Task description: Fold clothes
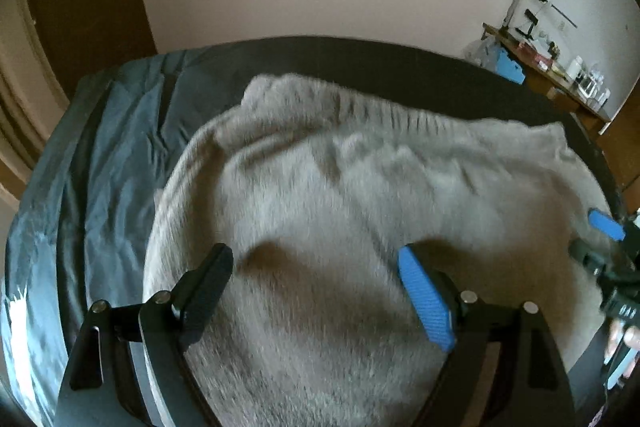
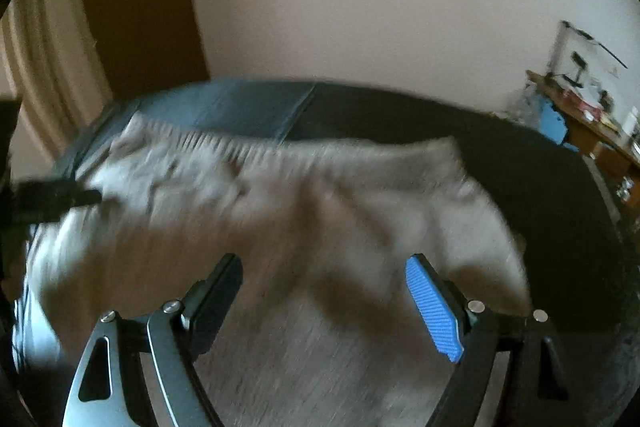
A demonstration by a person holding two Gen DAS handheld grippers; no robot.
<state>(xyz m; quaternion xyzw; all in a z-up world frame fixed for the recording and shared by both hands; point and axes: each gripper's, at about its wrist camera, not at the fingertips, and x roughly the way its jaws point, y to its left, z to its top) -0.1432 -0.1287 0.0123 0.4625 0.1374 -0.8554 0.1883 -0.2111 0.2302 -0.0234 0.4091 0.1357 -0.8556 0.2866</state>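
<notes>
A grey sweater (image 1: pixel 340 195) lies spread on the bed, its ribbed hem toward the far side. My left gripper (image 1: pixel 316 259) hovers over its near part with jaws wide apart and nothing between them. The same grey sweater (image 2: pixel 280 211) fills the right wrist view, blurred. Over it my right gripper (image 2: pixel 324 267) stands open, holding nothing. The right gripper (image 1: pixel 612 247) also shows at the right edge of the left wrist view, over the sweater's right side. A dark finger of the left gripper (image 2: pixel 60 199) pokes in at the left of the right wrist view.
The bed carries a blue-grey sheet (image 1: pixel 104 155) on the left and a dark cover (image 2: pixel 540 195) on the right. A cluttered wooden desk (image 1: pixel 560 67) stands at the far right by the wall. A brown door (image 1: pixel 88 7) and curtain lie at the left.
</notes>
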